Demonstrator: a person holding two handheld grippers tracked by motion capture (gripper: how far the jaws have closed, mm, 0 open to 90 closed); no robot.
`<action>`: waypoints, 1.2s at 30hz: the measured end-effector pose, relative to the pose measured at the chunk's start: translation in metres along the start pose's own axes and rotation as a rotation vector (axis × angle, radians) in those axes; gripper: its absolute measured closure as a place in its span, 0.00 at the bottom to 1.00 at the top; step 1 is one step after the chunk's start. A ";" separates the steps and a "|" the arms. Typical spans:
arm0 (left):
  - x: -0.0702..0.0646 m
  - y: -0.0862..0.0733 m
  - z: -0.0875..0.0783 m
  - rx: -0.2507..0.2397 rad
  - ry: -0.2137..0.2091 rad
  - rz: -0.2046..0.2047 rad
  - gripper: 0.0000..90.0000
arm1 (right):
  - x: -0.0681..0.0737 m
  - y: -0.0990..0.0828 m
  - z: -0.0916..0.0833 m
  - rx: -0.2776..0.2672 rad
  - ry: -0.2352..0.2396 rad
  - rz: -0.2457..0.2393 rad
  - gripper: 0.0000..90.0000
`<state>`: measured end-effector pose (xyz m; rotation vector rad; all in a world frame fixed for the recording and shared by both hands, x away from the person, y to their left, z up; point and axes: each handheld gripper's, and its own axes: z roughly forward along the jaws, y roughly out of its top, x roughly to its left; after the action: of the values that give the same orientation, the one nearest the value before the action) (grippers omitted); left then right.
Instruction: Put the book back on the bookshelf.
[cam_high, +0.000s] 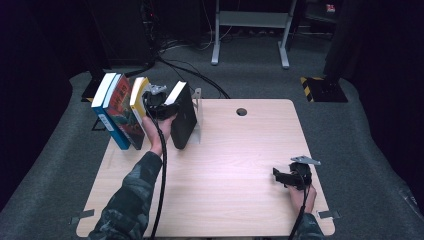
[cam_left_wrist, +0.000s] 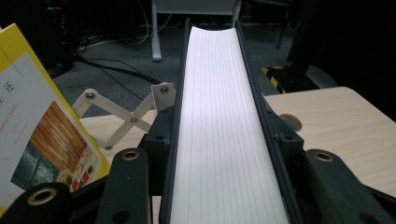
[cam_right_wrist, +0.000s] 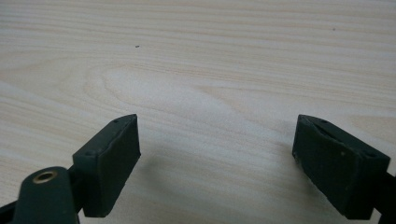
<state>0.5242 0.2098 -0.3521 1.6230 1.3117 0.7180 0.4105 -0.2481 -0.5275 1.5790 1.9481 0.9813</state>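
- Desk (cam_high: 225, 165) — pale wood, with a round hole (cam_high: 242, 111) near its far edge.
- Row of three books (cam_high: 120, 112) stands leaning at the far left corner; the yellow one (cam_high: 138, 97) is nearest the left tool.
- Black book (cam_high: 183, 117) stands upright on the desk just right of that row, white page edges up, with a metal bookend (cam_high: 198, 107) just behind it.
- Left tool (cam_high: 159, 102) is clamped on the black book near its top; in the left gripper view both jaws press its covers, the pages (cam_left_wrist: 219, 130) running between them, and the yellow book (cam_left_wrist: 42, 126) is close at the left.
- Right tool (cam_high: 292, 176) rests low over the desk's near right part — jaws wide apart, bare wood (cam_right_wrist: 210, 93) between them, well apart from the books.
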 end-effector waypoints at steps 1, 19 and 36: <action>0.000 0.000 0.002 -0.005 0.004 -0.002 0.60 | 0.000 0.000 0.000 0.000 0.000 0.000 0.16; -0.002 -0.005 0.030 -0.033 0.063 -0.038 0.60 | 0.001 0.000 0.000 0.000 -0.003 -0.007 0.16; -0.006 -0.014 0.043 -0.073 0.102 -0.083 0.60 | 0.002 0.000 0.000 0.005 -0.010 -0.012 0.16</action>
<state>0.5529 0.1924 -0.3827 1.4813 1.4006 0.7973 0.4104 -0.2465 -0.5275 1.5707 1.9524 0.9627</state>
